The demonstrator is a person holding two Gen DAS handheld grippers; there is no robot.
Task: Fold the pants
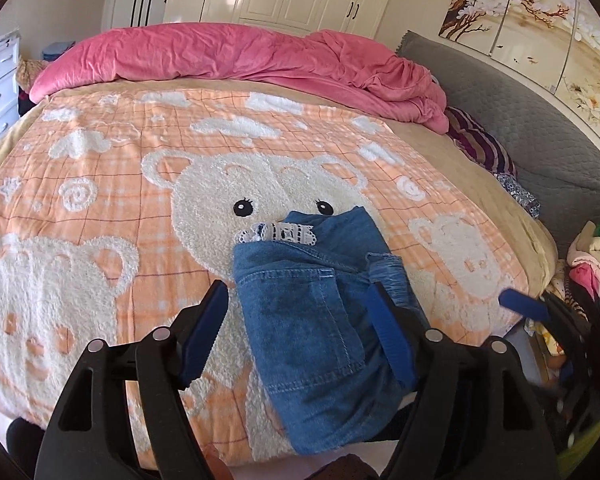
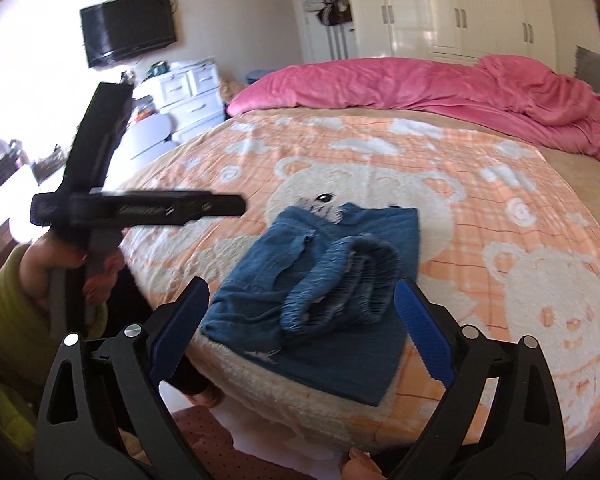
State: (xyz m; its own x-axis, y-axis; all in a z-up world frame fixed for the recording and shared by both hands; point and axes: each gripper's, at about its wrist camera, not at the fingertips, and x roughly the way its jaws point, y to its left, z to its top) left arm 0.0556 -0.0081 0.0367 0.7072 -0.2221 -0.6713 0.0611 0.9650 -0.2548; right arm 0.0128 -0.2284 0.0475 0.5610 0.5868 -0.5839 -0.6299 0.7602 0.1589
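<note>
The pants [image 2: 312,304], small blue denim ones, lie folded in a compact bundle near the bed's [image 1: 100,184] front edge, on the bear-patterned blanket. Both the left tongs [image 1: 296,332] and the right tongs [image 2: 300,320] stand released, gripping nothing. The denim looks soft yet thick, light, and not slippery; the stacked edges or elastic waistband would probably give the firmest hold.
</note>
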